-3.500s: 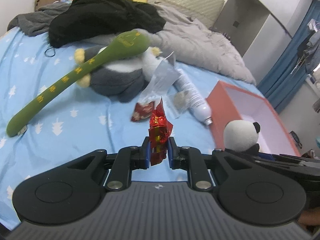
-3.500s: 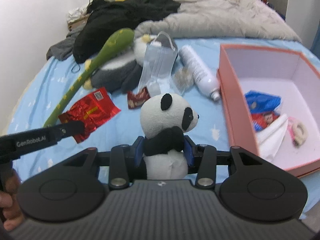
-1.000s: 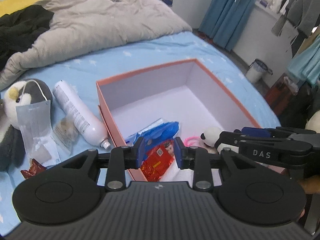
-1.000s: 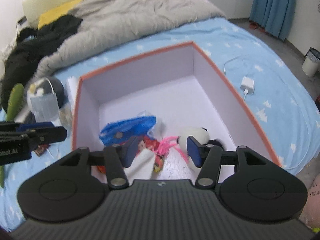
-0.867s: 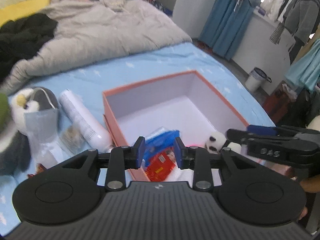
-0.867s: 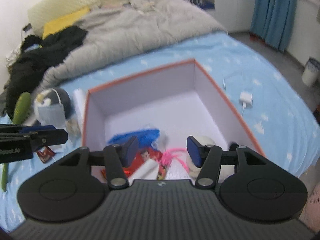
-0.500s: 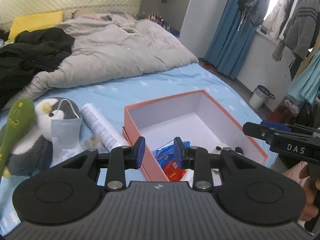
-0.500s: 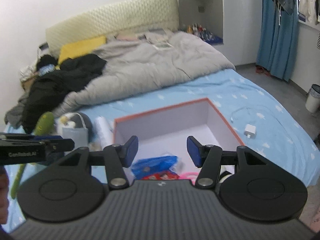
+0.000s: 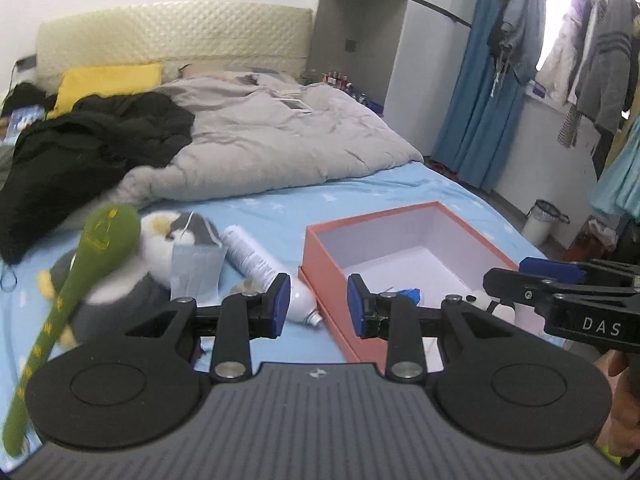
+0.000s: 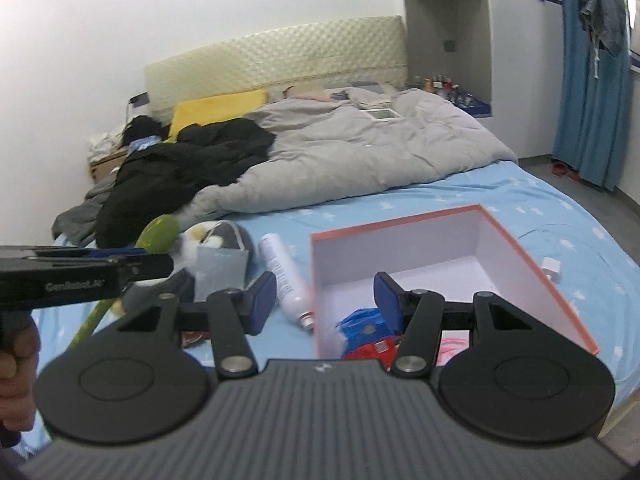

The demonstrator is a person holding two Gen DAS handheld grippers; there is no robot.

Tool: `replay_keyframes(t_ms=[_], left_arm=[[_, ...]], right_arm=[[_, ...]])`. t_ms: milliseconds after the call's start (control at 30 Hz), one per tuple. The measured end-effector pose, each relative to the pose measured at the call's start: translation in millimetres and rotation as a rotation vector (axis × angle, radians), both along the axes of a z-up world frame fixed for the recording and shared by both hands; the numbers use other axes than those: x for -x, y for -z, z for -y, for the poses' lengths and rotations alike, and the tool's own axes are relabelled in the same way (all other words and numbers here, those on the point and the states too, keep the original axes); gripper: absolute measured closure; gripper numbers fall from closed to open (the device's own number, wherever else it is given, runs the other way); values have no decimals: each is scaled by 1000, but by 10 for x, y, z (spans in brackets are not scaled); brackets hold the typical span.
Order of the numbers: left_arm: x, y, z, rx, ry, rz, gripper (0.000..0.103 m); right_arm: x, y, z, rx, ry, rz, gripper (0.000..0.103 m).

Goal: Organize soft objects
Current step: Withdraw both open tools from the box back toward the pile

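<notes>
An orange box (image 9: 320, 264) with a white inside stands on the blue bed sheet; it also shows in the right wrist view (image 10: 532, 264). In it lie a panda plush (image 9: 490, 306), a blue packet (image 10: 360, 320) and a red packet (image 10: 372, 350). A grey penguin plush (image 9: 160, 240) with a face mask (image 9: 196, 268) lies left of the box, with a green plush snake (image 9: 80, 276) over it. My left gripper (image 9: 319, 305) is open and empty, held above the bed near the box. My right gripper (image 10: 325, 298) is open and empty above the box's near side.
A white spray bottle (image 9: 260, 264) lies between the penguin and the box. A grey duvet (image 9: 280, 148) and black clothes (image 9: 80, 152) fill the head of the bed. A white charger (image 10: 551, 267) lies right of the box. Blue curtains (image 9: 476, 100) hang at the right.
Both grippers let go of their loads into the box, the red packet from the left and the panda from the right. Both have since risen and drawn back, open.
</notes>
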State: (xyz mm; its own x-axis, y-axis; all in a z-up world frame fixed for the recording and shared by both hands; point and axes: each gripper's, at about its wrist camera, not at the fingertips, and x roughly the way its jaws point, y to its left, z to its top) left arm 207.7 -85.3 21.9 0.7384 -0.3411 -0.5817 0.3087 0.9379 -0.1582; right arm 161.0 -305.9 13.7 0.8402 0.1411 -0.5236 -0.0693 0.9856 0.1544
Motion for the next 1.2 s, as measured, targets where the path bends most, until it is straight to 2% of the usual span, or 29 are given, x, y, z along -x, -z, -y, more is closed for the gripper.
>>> replay_keyframes(t_ms=[267,633,833,933,1200], left_arm=[[289,206,-412,35,-93,-18,67],[647,407,-940,89,-210,-48,67],[784,566,-1086,108,-247,-71,67],[829,674,-1116,119,-256,-88,62],[771,1109,-1118,116,-272,-164,62]], right_arm=[[223,98,-333,-12,-62,21,46],[440,307,-714,-29,-135,-13,46],[515,424,-850,-31,-139,-25,46],[547,540,-907,-36,-132,-41,46],[549,867,-958,-46,-135,-121,46]])
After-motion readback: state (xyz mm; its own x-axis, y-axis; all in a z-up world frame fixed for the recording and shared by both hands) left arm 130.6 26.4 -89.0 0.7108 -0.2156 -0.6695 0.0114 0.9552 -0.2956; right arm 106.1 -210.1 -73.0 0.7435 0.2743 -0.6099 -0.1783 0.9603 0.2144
